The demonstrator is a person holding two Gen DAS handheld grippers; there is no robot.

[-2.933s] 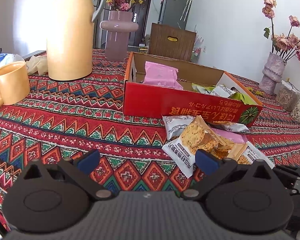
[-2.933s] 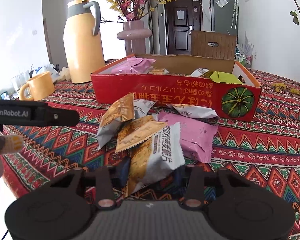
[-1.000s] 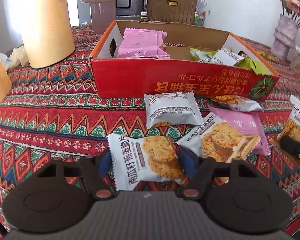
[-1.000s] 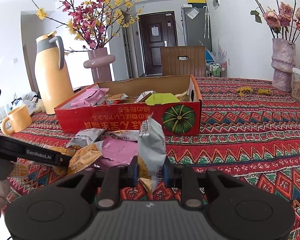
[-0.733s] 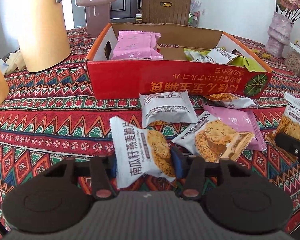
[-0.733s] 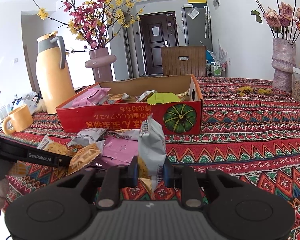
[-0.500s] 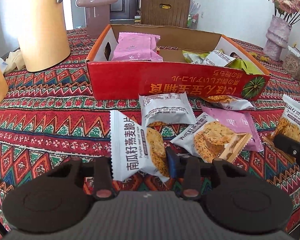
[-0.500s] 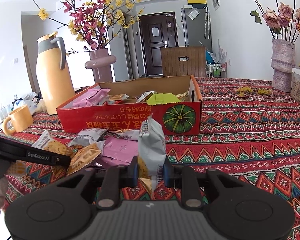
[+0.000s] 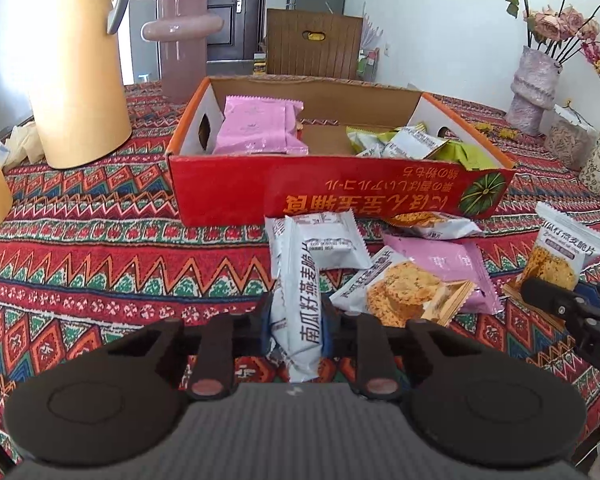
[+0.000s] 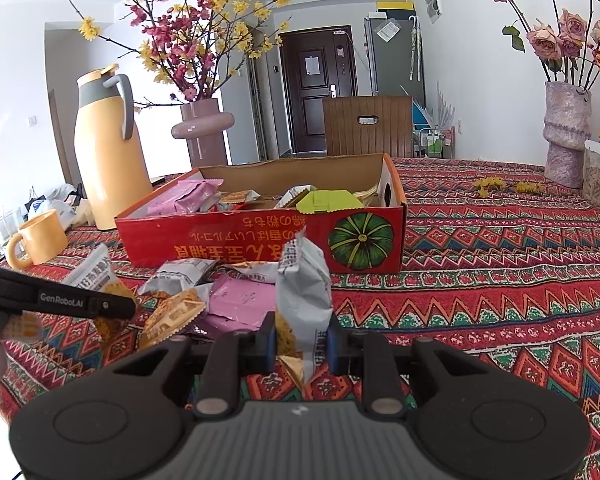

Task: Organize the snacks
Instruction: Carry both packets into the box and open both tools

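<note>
My left gripper (image 9: 298,332) is shut on a white oat-crisp packet (image 9: 300,300), pinched edge-on between the blue pads just above the tablecloth. My right gripper (image 10: 302,340) is shut on a grey-white snack packet (image 10: 304,292) that stands upright in it. The open red cardboard box (image 9: 340,196) lies just beyond both, with pink packets (image 9: 256,128) and green ones inside. Loose on the cloth before the box are a white packet (image 9: 328,240), a cookie packet (image 9: 400,292) and a pink packet (image 9: 444,264). In the right wrist view the left gripper's finger (image 10: 88,304) shows at the left.
A tall yellow thermos jug (image 9: 80,80) and a yellow mug (image 10: 40,240) stand left of the box. A pink vase (image 9: 184,40) is behind it, with a wooden chair back (image 9: 312,44) beyond. Flower vases (image 9: 536,80) and jars stand at the far right.
The left jaws closed on the oat-crisp packet, which turned from lying flat to standing edge-on between the pads. The right gripper and its packet stayed still.
</note>
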